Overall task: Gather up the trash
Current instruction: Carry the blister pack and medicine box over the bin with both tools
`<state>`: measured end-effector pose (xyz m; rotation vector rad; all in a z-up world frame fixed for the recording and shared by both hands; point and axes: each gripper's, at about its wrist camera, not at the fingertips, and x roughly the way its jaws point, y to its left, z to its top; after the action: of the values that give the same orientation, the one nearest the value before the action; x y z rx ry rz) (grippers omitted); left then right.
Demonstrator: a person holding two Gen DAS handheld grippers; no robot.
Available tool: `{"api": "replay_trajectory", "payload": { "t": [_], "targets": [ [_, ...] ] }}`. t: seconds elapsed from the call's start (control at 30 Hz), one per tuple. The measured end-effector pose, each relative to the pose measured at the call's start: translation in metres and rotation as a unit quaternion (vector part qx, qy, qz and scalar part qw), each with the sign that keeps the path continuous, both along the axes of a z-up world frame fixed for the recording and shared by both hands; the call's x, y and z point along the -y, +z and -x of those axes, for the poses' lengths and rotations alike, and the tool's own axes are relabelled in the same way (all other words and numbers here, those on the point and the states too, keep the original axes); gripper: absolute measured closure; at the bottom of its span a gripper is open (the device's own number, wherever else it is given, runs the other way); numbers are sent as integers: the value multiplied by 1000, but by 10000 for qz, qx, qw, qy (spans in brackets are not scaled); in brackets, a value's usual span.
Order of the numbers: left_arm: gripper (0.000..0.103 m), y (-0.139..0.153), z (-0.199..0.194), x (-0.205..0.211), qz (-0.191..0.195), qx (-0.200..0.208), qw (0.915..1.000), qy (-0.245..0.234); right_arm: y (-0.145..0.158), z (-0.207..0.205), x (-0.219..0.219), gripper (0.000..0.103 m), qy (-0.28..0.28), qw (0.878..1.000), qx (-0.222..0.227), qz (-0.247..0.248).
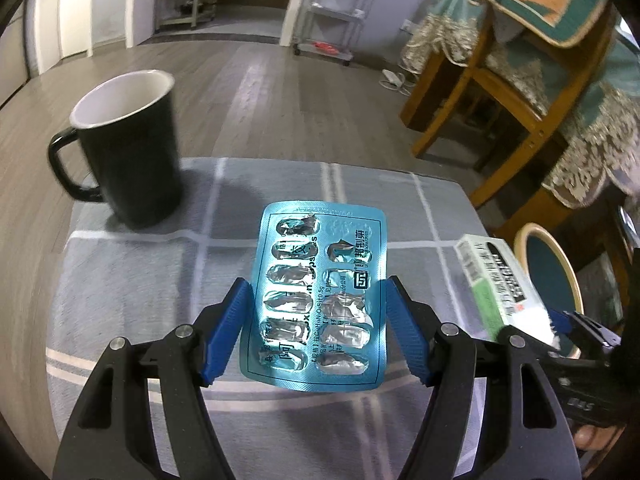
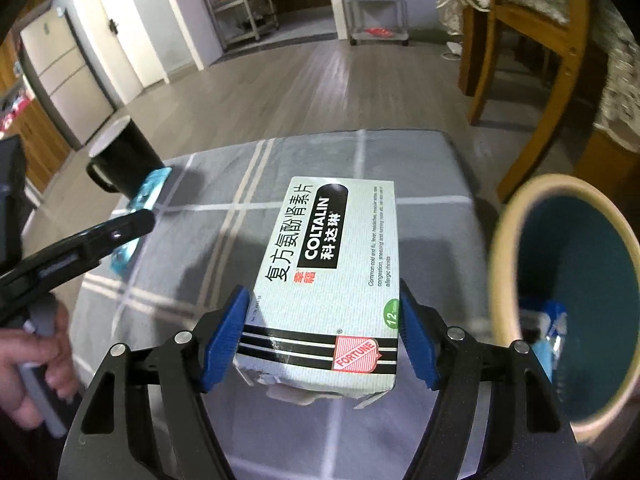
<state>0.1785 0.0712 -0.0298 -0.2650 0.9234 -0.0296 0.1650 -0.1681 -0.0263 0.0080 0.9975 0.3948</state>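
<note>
Right gripper (image 2: 320, 332) clamps the medicine box (image 2: 332, 264), long axis toward 12 o'clock. Bin (image 2: 504, 248) sits just beside it at 3 o'clock, so the right hand looks nearer. Left gripper (image 1: 316, 328) grips the empty blister pack (image 1: 316, 300).

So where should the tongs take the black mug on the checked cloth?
By the handle: the black mug stands upright, its loop sticking out to the left in the left wrist view, clear of everything. Come from that side, one finger through the loop. The body looks too wide.
</note>
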Motion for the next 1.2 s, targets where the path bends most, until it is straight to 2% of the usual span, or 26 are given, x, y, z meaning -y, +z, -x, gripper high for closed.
{"api": "replay_trajectory", "payload": {
  "t": [0.33, 0.53, 0.87, 1.07, 1.2],
  "targets": [
    [35, 13, -3, 68, -191, 89, 9972, -722, 30, 32, 73, 30, -420, 9980, 360, -302],
    [35, 23, -6, 112, -214, 134, 9937, -1090, 40, 46, 122, 30, -902, 9933, 578, -429],
    [35, 44, -24, 184, -63, 199, 9844, -1750, 25, 44, 196, 30, -1938, 9791, 556, -256],
    [35, 46, -46, 238, 189, -19, 9729, -2305, 6, 34, 213, 30, -2156, 9755, 267, -336],
    [35, 36, -58, 273, 148, -156, 9654, -2598, 2, 32, 219, 30, -2192, 9746, 220, -408]
  ]
}}
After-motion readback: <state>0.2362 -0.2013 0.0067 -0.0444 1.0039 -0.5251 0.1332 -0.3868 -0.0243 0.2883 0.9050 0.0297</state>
